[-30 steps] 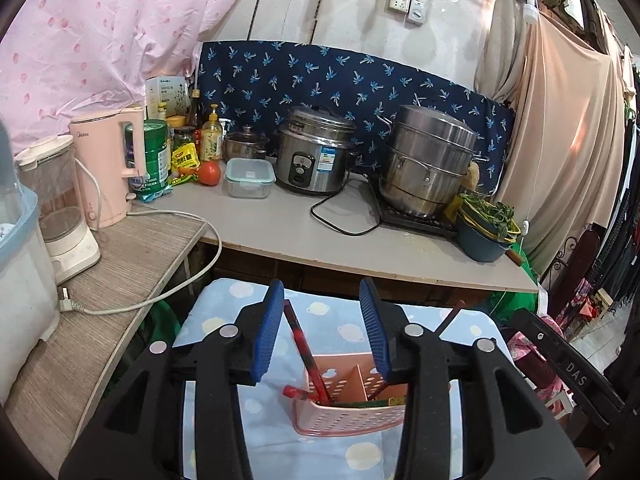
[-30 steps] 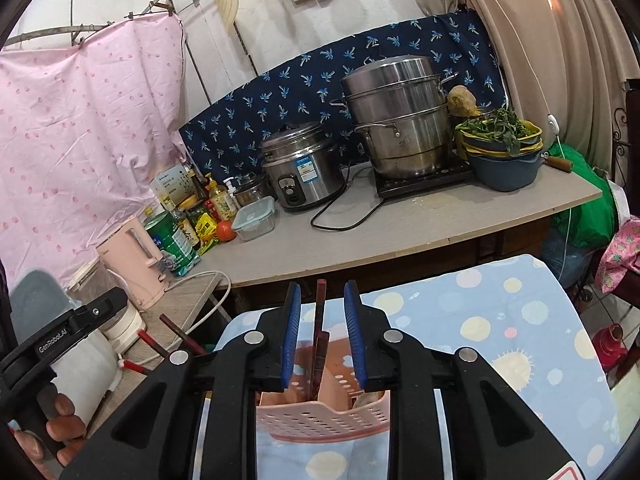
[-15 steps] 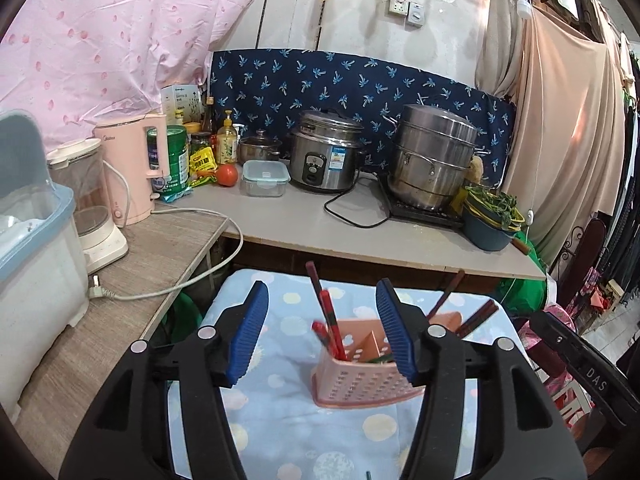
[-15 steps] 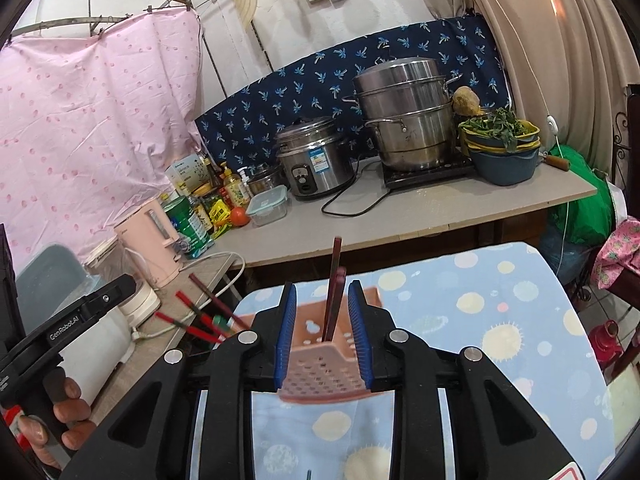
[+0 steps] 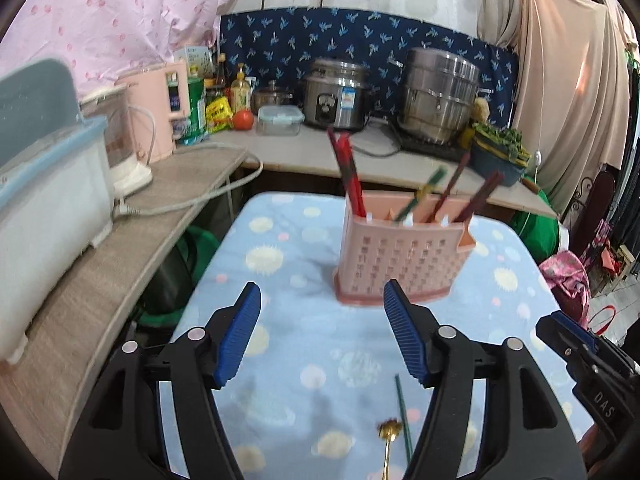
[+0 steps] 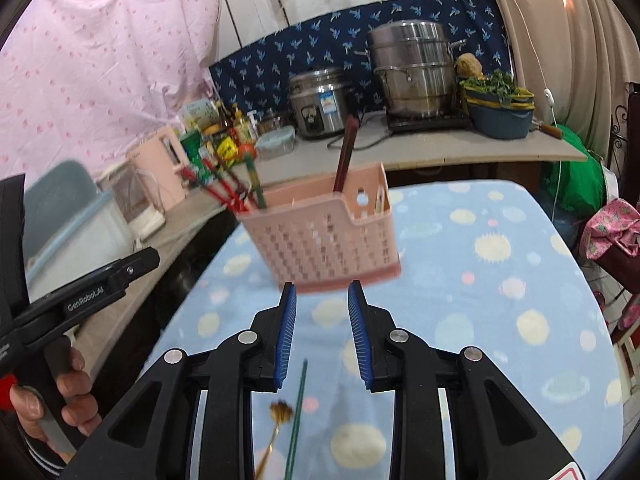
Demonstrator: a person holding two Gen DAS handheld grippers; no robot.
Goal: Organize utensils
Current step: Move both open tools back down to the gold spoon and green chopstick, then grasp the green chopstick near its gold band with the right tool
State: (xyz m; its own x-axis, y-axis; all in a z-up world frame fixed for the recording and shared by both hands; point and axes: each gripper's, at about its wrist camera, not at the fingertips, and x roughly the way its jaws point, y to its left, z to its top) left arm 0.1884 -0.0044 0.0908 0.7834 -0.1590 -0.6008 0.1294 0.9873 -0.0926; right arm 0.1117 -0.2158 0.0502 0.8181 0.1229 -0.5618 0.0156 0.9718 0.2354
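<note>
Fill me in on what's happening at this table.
A person holds a gripper in each hand, sorting utensils. The pink basket stands on the spotted cloth with red, brown and green chopsticks in it. Both the left gripper and right gripper are open and empty. A green chopstick and gold spoon lie loose nearby.

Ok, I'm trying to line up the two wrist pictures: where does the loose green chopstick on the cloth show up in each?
Left wrist: the green chopstick lies low and right of centre on the spotted cloth, just inside the right finger of the left claw.
Right wrist: the chopstick lies low and left of centre, below the right claw.
Shared landmark: the gold spoon lies just left of it in both.
</note>
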